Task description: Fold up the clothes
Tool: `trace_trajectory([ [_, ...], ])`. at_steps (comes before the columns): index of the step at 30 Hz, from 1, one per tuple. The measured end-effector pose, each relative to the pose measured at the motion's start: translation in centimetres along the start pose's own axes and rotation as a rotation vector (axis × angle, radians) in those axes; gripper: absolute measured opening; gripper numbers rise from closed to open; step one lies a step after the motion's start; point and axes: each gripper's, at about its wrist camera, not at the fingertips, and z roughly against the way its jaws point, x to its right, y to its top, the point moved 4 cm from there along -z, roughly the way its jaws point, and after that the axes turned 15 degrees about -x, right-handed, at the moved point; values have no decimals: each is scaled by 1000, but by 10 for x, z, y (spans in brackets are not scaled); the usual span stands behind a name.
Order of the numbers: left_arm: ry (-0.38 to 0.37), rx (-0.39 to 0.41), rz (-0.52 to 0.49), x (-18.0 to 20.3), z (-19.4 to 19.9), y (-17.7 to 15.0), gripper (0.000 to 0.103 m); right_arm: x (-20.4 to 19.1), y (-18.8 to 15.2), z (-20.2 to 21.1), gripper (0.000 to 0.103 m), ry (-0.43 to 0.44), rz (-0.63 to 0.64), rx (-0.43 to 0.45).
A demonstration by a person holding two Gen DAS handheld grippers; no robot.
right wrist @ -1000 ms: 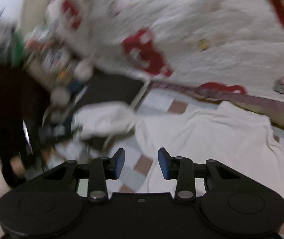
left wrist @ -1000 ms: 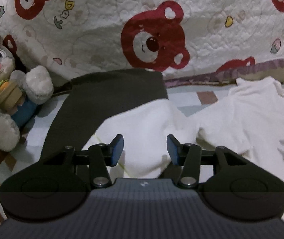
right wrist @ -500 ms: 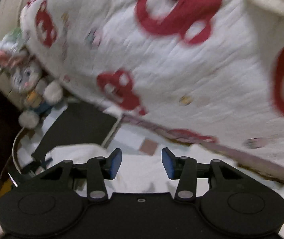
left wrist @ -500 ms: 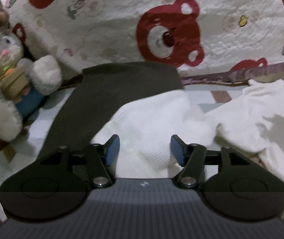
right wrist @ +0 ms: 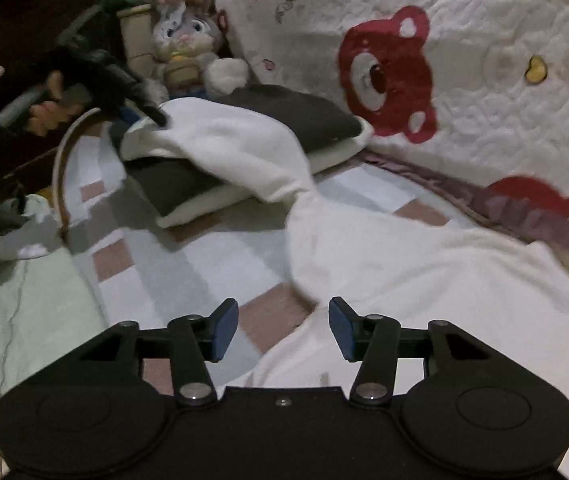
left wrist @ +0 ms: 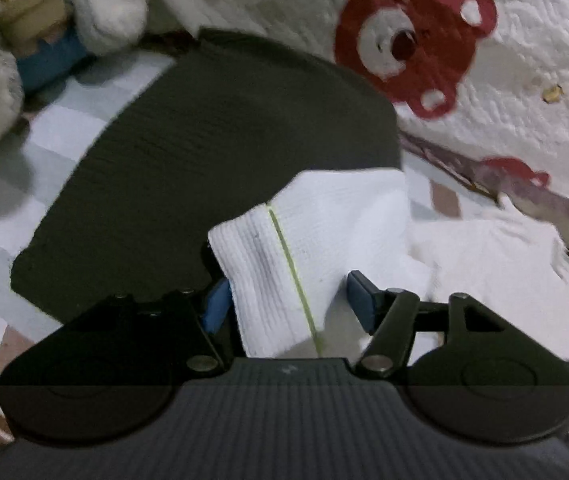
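Left wrist view: the left tool (left wrist: pixel 286 300) stands spread around the ribbed cuff of the white garment (left wrist: pixel 324 240), which lies over a dark cushion (left wrist: pixel 204 152).

Right wrist view: the right tool (right wrist: pixel 283 328) gapes empty above the bed (right wrist: pixel 188 264); the soft, limp fabric looks best pinched at its hems.

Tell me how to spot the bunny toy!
Look at the big white quilt with red bears, then go to its left end. The bunny toy sits there behind the dark cushion. It is the only grey, furry, long-eared thing.
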Motion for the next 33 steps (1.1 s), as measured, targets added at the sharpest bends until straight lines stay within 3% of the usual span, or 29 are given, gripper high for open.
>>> trace_trajectory([
  [1,2,26,-11,2,-6,-3,62,1,-5,-4,64,4,-24,20],
  [3,-3,72,-47,7,-13,-5,66,7,-8,-21,67,20,-77,-23],
  [6,-14,127,-110,17,-18,-5,67,10,-11,-34,67,-43,-65,-54],
  [7,-20,143,-131,20,-20,-4,61,11,-12,-38,67,-66,-60,-63],
  [8,-13,140,-157,24,-19,-3,47,13,-12,-40,67,-65,-78,-64],
  [9,-7,136,-182,29,-19,-2,10,16,-12,-42,67,-61,-101,-64],
  [10,0,133,-208,33,-18,-1,8,17,-14,-45,67,-54,-111,-71],
  [12,23,153,-257,41,-10,2,6,19,-16,-52,67,-53,-119,-94],
  [14,66,245,-292,46,20,9,6,19,-19,-54,67,-51,-119,-106],
  [18,87,332,-161,15,70,25,6,17,-22,-60,67,-17,-133,-131],
  [27,208,286,-134,-24,33,18,6,12,-26,-72,70,87,-179,-189],
  [33,222,340,-161,-12,47,50,7,2,-25,-76,70,100,-185,-222],
])
